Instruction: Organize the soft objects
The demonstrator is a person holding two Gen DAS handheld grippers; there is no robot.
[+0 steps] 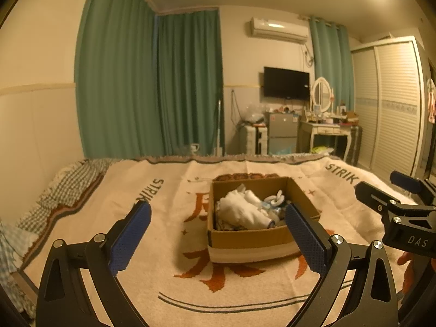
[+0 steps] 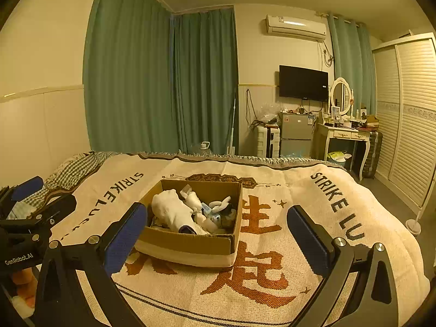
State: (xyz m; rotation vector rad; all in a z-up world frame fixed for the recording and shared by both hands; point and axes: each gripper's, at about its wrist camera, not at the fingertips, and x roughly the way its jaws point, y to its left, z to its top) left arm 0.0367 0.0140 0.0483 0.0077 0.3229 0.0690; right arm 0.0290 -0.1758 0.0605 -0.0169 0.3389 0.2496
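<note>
A cardboard box [image 1: 245, 238] sits on the bed's cream blanket and holds several soft things: a large white cloth bundle [image 1: 242, 211] and small white and blue items [image 1: 273, 201]. The box [image 2: 190, 242] and the white bundle [image 2: 171, 211] also show in the right wrist view. My left gripper [image 1: 218, 234] is open and empty, held above the blanket just in front of the box. My right gripper [image 2: 215, 234] is open and empty, hovering in front of the box and to its right. Each gripper shows at the edge of the other's view: the right one [image 1: 381, 188], the left one [image 2: 41, 193].
The cream blanket [image 2: 272, 272] with orange characters and "STRIKE" lettering covers the bed. A checked cloth [image 1: 73, 179] lies at the bed's far left. Beyond the bed stand green curtains, a small fridge [image 2: 295, 133], a dressing table [image 2: 343, 136] and a wardrobe [image 2: 408, 114].
</note>
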